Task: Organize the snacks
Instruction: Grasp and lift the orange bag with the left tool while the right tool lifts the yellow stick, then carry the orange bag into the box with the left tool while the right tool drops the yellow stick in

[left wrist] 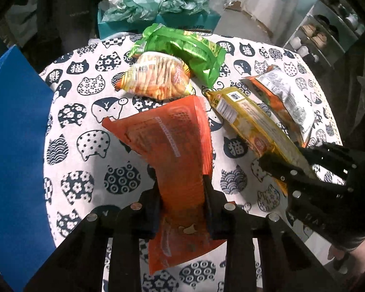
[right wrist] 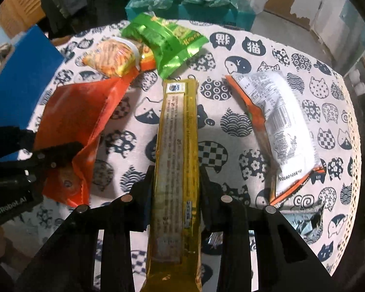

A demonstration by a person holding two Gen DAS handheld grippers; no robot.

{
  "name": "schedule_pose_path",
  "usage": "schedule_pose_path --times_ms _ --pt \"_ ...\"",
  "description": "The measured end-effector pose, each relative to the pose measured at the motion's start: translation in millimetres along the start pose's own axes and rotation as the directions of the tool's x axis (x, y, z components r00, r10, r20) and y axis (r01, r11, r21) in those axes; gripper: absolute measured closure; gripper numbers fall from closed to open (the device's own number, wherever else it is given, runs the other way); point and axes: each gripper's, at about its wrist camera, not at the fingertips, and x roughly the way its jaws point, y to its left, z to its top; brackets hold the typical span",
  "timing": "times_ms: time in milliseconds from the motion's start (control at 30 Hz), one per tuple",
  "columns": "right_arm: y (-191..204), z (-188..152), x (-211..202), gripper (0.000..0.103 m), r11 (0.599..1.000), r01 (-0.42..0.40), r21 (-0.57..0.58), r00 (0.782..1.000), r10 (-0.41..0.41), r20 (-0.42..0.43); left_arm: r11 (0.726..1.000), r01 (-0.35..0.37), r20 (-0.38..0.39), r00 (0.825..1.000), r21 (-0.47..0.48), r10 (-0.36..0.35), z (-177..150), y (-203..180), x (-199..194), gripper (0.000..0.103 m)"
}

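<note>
Gripping the orange snack bag [left wrist: 180, 150], your left gripper [left wrist: 182, 194] has its jaws closed tight on the bag's lower half at the bottom centre of the left wrist view, the bag rising from them toward the middle of the frame. Your right gripper [right wrist: 175, 182] is likewise clamped on the long yellow packet [right wrist: 177, 146], which runs straight up the centre of the right wrist view. Above these, toward the upper middle of both views, you have a clear bag of orange crackers [left wrist: 158, 77] lying against a green bag [left wrist: 182, 48]. A white-backed packet with orange edges [right wrist: 279, 126] lies flat at the right, apart from the yellow one.

All of this sits over a round table covered in a white cloth printed with dark cat faces [right wrist: 255, 48]. A blue box [left wrist: 14, 146] stands at the left edge of the frame, just beside the table. Behind the table, at the top, a teal box [left wrist: 182, 22] holds crumpled green and white plastic. At the upper right of the left wrist view you see white shelves with shoes [left wrist: 323, 36].
</note>
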Motion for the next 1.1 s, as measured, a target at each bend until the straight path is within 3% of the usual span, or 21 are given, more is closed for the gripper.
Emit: schedule_pose_path --times_ms 667,1100 --pt "36 -4 -64 0.076 0.999 -0.035 -0.042 0.993 0.039 0.109 1.0 0.005 0.093 0.996 0.012 -0.006 -23 15 -70 0.074" --pt "69 11 -110 0.076 0.995 -0.05 -0.092 0.975 0.068 0.213 0.999 -0.03 0.207 0.978 0.026 0.024 -31 25 -123 0.074"
